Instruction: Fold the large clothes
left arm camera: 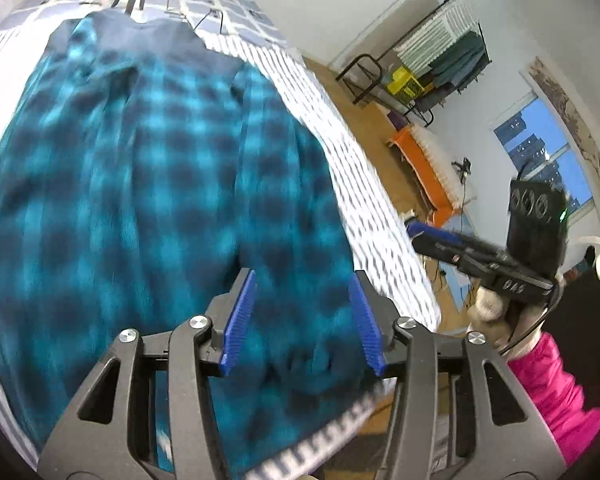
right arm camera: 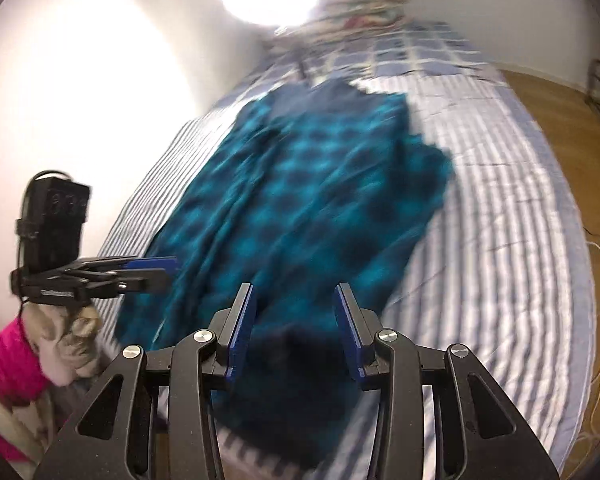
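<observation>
L gripper wide open, R gripper too, above shirt

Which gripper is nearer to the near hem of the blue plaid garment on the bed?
Hard to tell. The left gripper and the right gripper both hang open over the near hem of the plaid garment, neither touching it. The views show no clear difference.

Right claw gapes above teal plaid garment on striped bed.
</observation>
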`<state>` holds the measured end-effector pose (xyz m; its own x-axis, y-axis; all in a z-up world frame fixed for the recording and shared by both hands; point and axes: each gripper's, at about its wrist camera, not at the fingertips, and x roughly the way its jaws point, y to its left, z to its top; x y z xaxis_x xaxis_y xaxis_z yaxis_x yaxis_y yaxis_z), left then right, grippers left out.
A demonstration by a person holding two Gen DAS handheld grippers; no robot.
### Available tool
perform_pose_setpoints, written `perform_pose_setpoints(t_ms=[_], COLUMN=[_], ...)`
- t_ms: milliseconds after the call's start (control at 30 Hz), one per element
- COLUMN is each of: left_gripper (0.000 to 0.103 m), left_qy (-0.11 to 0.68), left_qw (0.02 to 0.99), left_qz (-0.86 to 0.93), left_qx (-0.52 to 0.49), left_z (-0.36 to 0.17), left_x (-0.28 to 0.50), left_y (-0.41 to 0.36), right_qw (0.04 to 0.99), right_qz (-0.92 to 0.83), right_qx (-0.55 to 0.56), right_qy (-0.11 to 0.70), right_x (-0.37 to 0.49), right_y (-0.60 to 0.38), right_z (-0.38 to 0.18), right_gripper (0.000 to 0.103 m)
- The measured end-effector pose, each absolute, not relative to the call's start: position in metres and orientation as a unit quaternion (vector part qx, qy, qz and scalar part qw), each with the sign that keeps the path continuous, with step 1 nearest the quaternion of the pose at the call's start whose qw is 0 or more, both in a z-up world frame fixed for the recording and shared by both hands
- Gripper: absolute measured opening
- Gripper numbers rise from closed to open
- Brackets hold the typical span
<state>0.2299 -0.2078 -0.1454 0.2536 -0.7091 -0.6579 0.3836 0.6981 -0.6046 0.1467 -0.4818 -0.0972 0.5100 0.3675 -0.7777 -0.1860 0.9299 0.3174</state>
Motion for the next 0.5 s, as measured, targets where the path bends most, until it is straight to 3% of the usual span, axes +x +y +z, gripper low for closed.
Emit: perform_pose_setpoints(t_ms=[200,500], left_gripper=[0.054,0.054], left_qy=[0.505,0.547], left_qw=[0.772,0.722], left_qz=[-0.341,-0.331], left_qx=[-0.179,-0.265], left_z=[-0.155,-0.225], left_x=[0.314,0.417], left_y=[-0.231,-0.259], right_qw=[0.872,0.853], right_qz=[0.099,0.056], right_qx=[0.154,0.257], right_qy=[0.455,0.451], right_x=[0.21,0.29], right_y=[-0.533,-0.588], right_z=[-0.118,-0.166], right_gripper=[0.04,0.045])
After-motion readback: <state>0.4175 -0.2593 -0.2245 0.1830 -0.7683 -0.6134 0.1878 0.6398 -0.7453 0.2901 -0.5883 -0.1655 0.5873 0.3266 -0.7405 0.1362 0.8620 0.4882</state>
